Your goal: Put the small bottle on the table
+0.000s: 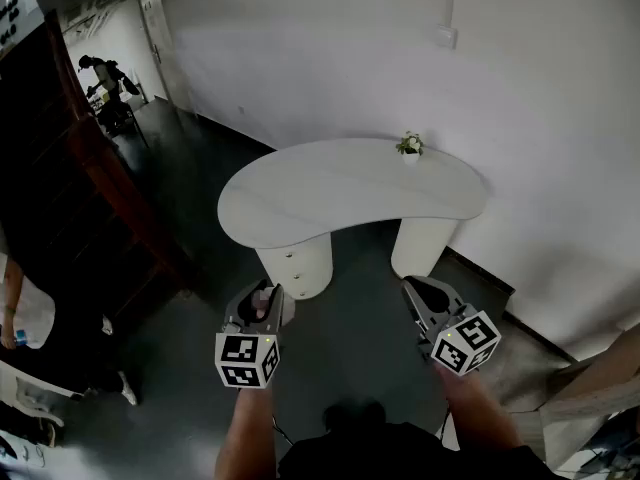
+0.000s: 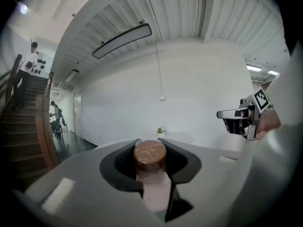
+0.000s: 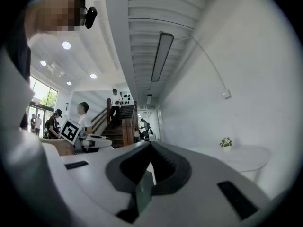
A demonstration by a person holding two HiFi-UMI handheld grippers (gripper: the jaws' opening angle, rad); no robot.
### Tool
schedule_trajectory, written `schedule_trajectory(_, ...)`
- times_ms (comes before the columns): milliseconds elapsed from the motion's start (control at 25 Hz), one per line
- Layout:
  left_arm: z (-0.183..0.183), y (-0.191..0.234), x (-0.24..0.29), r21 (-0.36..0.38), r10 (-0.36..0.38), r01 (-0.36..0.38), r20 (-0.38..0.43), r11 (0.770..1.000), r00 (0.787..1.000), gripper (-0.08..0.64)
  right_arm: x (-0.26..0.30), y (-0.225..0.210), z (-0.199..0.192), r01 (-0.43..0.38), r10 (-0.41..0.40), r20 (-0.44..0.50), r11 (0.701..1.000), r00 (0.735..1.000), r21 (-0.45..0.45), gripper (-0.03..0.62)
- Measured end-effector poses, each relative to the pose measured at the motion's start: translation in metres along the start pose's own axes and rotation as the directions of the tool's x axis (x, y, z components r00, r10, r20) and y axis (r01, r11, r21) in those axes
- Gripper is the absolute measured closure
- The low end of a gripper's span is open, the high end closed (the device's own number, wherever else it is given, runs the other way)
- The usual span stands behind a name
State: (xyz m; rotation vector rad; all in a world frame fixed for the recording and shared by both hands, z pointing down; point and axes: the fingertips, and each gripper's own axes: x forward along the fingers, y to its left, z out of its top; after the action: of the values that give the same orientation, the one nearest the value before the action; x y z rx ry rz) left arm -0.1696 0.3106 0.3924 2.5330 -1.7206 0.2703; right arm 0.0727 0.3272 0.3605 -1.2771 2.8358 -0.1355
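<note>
A small pale bottle with a brown cap [image 2: 150, 154] stands upright between the jaws of my left gripper [image 2: 149, 148], which is shut on its body. From the head view the bottle [image 1: 262, 304] shows as a pinkish patch inside the left gripper [image 1: 262, 290], held in the air in front of the white kidney-shaped table [image 1: 300, 203]. My right gripper [image 3: 150, 146] is shut with nothing in it and hangs level with the left one [image 1: 413, 287], also short of the table.
A little potted plant [image 1: 409, 146] sits at the table's far edge by the white wall. A dark wooden staircase [image 1: 95, 168] rises at the left, with people [image 1: 104, 76] beyond it. Dark floor lies between me and the table.
</note>
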Motion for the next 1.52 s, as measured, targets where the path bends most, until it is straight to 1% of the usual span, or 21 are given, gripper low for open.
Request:
schedule_trajectory(120,0.000,0.001,0.002,-0.003,-0.001,0.001,-0.001,1.000,1.000,0.443,0.003,0.002,0.003,-0.011,0.011,-0.003,1.000,1.000,-0.009,0.581)
schedule_trajectory(280,0.000,-0.002,0.005,-0.003,-0.010,0.010,-0.004,1.000,1.000,0.443,0.003,0.000,0.003,-0.027,0.027,0.008,0.999,1.000,0.018,0.581)
schedule_trajectory(360,0.001,-0.006,0.008,-0.005,-0.016,0.016,-0.007,1.000,1.000,0.443,0.001,-0.003,0.004,-0.029,0.029,0.009,0.999,1.000,0.017,0.581)
schedule_trajectory(480,0.003,-0.015,0.013,0.000,-0.024,0.024,-0.015,1.000,1.000,0.443,-0.008,-0.011,-0.001,0.000,-0.002,-0.028,0.999,1.000,-0.051,0.581)
schedule_trajectory(520,0.004,-0.019,0.015,0.003,-0.025,0.025,-0.017,1.000,1.000,0.443,-0.012,-0.014,-0.002,0.005,-0.007,-0.037,0.998,0.999,-0.059,0.581)
schedule_trajectory(560,0.005,-0.022,0.016,0.007,-0.025,0.025,-0.018,1.000,1.000,0.443,-0.016,-0.017,-0.002,0.003,-0.004,-0.034,0.999,0.999,-0.041,0.581)
schedule_trajectory(680,0.005,-0.034,0.021,0.015,-0.020,0.021,-0.024,1.000,0.999,0.443,-0.029,-0.034,-0.003,-0.010,0.010,0.004,0.997,1.000,0.072,0.580)
schedule_trajectory(880,0.003,-0.057,0.026,0.000,-0.020,0.020,-0.030,1.000,0.999,0.443,-0.053,-0.056,-0.004,-0.023,0.010,0.076,0.986,0.997,0.164,0.580)
schedule_trajectory(960,0.002,-0.063,0.028,-0.008,-0.020,0.019,-0.029,1.000,0.999,0.443,-0.058,-0.060,-0.007,-0.034,0.021,0.081,0.984,0.996,0.173,0.580)
schedule_trajectory(1040,0.001,-0.068,0.031,-0.012,-0.021,0.021,-0.034,1.000,0.999,0.443,-0.060,-0.064,-0.014,-0.045,0.033,0.067,0.981,0.997,0.187,0.580)
schedule_trajectory(1200,-0.002,-0.071,0.048,-0.016,-0.034,0.034,-0.049,0.999,0.998,0.443,-0.054,-0.076,-0.023,-0.046,0.036,0.049,0.976,0.998,0.211,0.580)
schedule_trajectory(1320,-0.004,-0.067,0.070,-0.028,-0.047,0.046,-0.041,0.999,0.998,0.443,-0.040,-0.089,-0.030,-0.038,0.032,0.033,0.977,0.999,0.210,0.580)
schedule_trajectory(1520,-0.005,-0.052,0.112,-0.044,-0.079,0.078,-0.023,0.996,0.997,0.443,-0.002,-0.103,-0.036,-0.042,0.047,-0.019,0.983,0.999,0.180,0.580)
